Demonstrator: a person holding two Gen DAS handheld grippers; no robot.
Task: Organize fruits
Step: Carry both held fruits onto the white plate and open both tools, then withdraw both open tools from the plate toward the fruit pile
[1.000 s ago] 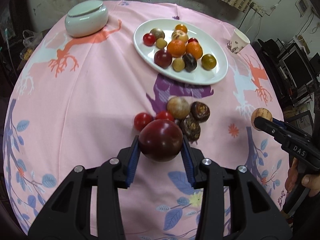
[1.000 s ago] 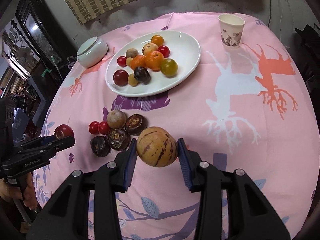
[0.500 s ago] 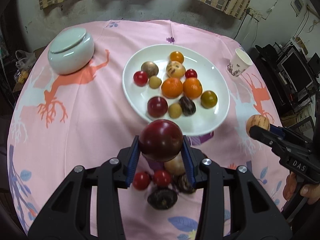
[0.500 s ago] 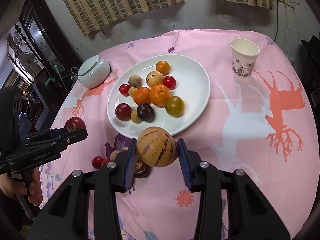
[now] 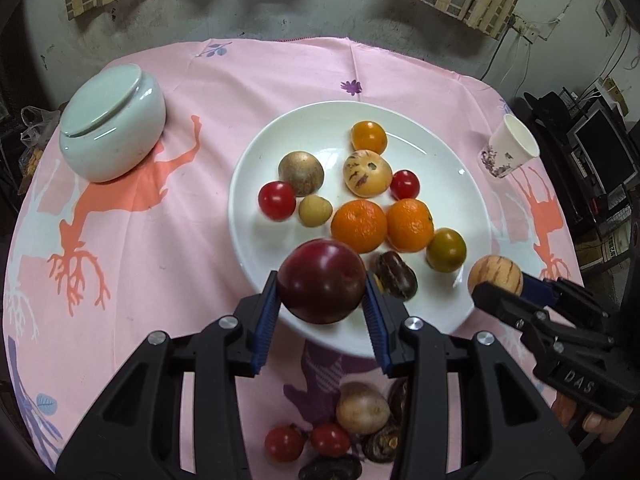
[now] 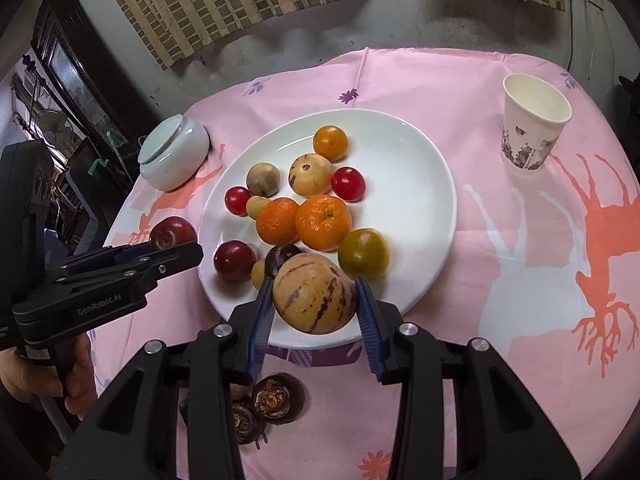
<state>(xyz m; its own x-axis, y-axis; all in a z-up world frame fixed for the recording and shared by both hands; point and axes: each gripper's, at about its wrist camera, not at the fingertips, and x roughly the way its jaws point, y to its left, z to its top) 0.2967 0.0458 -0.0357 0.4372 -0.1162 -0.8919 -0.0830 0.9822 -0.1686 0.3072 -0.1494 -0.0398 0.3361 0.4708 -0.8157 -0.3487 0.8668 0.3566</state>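
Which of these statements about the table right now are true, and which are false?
1. The left tool grips a round dark red plum. True.
2. The right tool is empty. False: it grips a tan, purple-streaked melon-like fruit.
3. The white oval plate holds two orange tangerines. True.
4. The white paper cup lies tipped over on the plate. False: it stands upright on the pink printed tablecloth, off the plate.
5. Some fruit lies on the cloth near the plate. True: two small red tomatoes are among it.
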